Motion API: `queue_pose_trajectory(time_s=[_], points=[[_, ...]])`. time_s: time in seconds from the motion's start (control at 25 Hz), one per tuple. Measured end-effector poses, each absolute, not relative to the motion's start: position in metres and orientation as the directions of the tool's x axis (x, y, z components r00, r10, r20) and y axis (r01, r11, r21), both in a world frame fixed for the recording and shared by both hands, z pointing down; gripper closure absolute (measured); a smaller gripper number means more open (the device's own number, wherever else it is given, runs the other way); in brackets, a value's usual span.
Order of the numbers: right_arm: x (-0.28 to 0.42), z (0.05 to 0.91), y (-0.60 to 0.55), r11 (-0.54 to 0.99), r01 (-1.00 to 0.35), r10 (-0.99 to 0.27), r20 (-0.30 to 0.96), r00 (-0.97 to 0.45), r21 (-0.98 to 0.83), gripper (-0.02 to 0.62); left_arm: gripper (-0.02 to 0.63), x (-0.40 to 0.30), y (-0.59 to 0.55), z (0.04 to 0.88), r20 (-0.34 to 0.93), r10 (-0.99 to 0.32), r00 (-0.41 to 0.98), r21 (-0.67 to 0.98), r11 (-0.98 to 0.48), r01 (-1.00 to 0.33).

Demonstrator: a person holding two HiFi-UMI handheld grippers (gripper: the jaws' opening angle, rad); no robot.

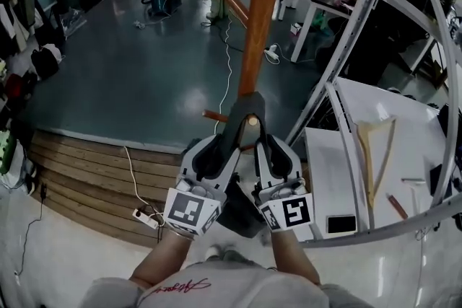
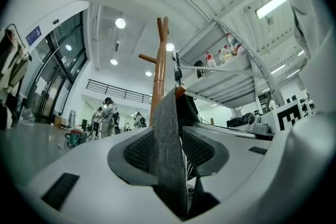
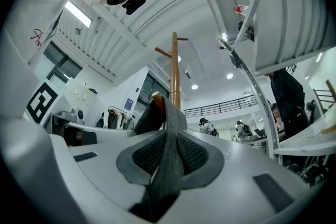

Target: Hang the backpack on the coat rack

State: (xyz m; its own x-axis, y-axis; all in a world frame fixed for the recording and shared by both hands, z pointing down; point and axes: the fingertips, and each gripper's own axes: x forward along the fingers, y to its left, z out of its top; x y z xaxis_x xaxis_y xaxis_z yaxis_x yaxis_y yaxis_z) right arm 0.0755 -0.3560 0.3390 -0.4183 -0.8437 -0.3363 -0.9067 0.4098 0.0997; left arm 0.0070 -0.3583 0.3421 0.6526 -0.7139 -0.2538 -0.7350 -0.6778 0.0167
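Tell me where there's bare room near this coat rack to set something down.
Dark floor left of the coat rack pole is bare to the wooden step. The white table has a free patch right of the wooden hanger. Crowded: the peg, where the left gripper and right gripper flank the strap.

My left forearm (image 1: 164, 262) and right forearm (image 1: 292, 260) reach forward side by side, left gripper (image 1: 214, 154) and right gripper (image 1: 278, 154) close together, tipped slightly upward. My left jaws stand wide apart around the backpack strap (image 2: 168, 134); my right jaws pinch it
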Motion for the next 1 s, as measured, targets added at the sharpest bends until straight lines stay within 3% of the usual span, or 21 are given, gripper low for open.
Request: queue_pose_trajectory(time_s=[0.32,0.56,1.0], points=[[0.080,0.353,-0.338,0.401,-0.915,-0.857,-0.334,-0.392,0.044,0.538,0.439,0.003,-0.351,0.363,-0.211,-0.722,0.659,0.039,-0.680,-0.732],[0.070,0.349,-0.295,0.441,-0.896,-0.838,-0.334,-0.432,0.054,0.540,0.552,-0.004,-0.315,0.364,-0.207,-0.749,0.629,0.059,-0.651,-0.756],[0.071,0.357,-0.153,0.541,-0.836,-0.791,-0.282,-0.543,0.093,0.550,0.588,0.017,-0.167,0.357,-0.233,-0.796,0.559,0.085,-0.589,-0.804]])
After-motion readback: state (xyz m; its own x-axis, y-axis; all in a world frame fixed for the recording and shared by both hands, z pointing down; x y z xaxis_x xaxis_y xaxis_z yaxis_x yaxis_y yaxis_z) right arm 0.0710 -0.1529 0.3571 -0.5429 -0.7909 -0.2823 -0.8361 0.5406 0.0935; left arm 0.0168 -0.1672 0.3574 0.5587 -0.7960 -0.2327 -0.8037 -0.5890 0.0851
